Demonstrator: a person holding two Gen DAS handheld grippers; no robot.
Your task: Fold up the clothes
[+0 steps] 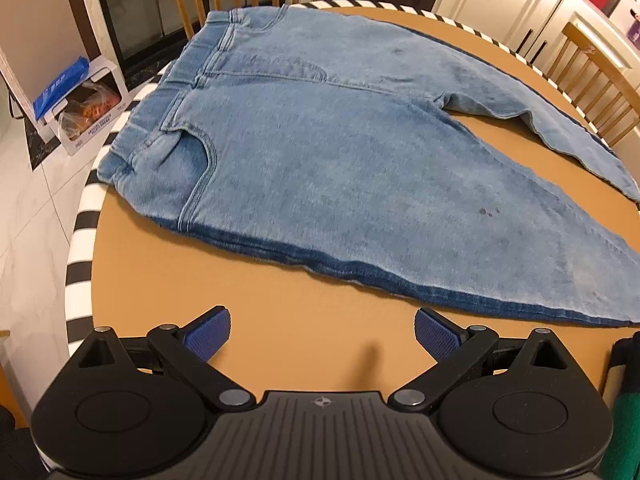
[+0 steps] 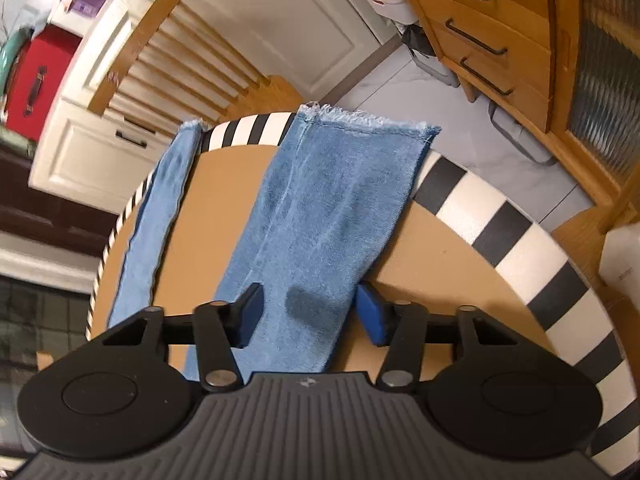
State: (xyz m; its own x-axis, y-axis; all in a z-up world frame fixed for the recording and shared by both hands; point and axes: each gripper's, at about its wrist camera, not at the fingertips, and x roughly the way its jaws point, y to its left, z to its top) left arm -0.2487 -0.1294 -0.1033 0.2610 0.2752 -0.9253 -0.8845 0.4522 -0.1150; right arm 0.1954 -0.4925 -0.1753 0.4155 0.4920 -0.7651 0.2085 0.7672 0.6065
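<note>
**Asker:** Table first, please. What fills it?

**Describer:** Round tan table [image 1: 168, 280] with a black-and-white striped rim. Light blue jeans [image 1: 320, 152] lie flat across most of it. In the left wrist view the waistband is toward the far left edge and the legs fan out to the right.

**Asker:** And the leg ends?

**Describer:** In the right wrist view both legs run away from the camera, and their frayed hems hang over the striped rim. A strip of bare table shows between them.

**Asker:** What surrounds the table?

**Describer:** Wooden chair [image 2: 168, 60] with a slatted back beyond the far rim, white cabinets behind it, and a wooden drawer unit [image 2: 480, 28] at the right.

**Asker:** Where are the grippers?

**Describer:** Left gripper [image 1: 322, 332] hovers over bare table just beside the near seam of the jeans, its blue pads spread wide with nothing between them. Right gripper [image 2: 310, 312] sits low over the nearer leg. Its jaws stand partly apart. The denim lies between them, one finger above the cloth and the other at its right edge. I cannot tell whether the pads press on it.
</note>
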